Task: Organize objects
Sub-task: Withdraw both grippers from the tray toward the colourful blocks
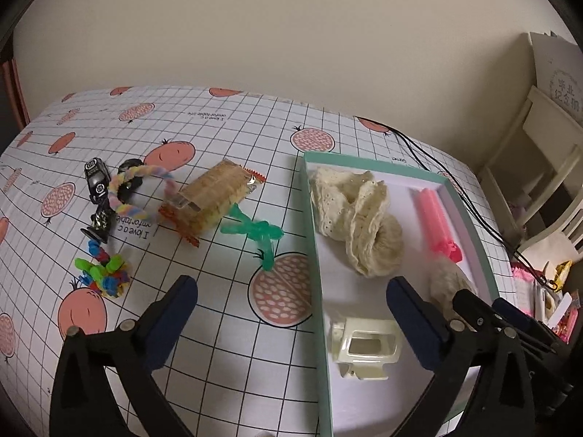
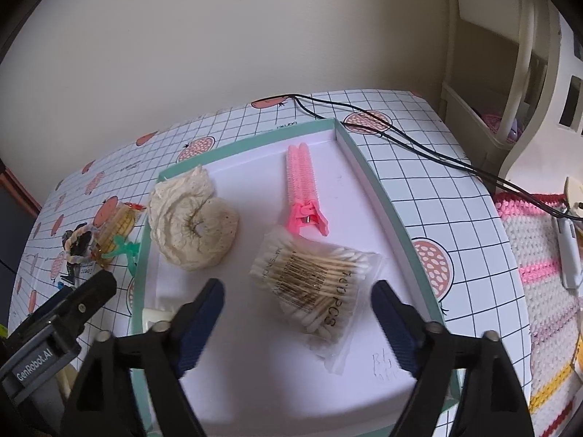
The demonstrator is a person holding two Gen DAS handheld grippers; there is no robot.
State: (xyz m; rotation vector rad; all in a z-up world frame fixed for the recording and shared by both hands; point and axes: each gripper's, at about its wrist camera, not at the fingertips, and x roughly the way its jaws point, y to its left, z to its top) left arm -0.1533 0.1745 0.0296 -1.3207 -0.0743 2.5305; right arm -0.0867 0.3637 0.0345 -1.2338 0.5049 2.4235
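Plastic bag of cotton swabs (image 2: 315, 284) lies between my right gripper's (image 2: 297, 304) wide-spread fingers; my left gripper (image 1: 291, 300) gapes empty.

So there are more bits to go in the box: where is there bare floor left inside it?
In the box, bare floor lies beside the pink clip along the far wall, and nearest the right gripper. The middle is crowded: cream scrunchie, cotton swab packet, white claw clip.
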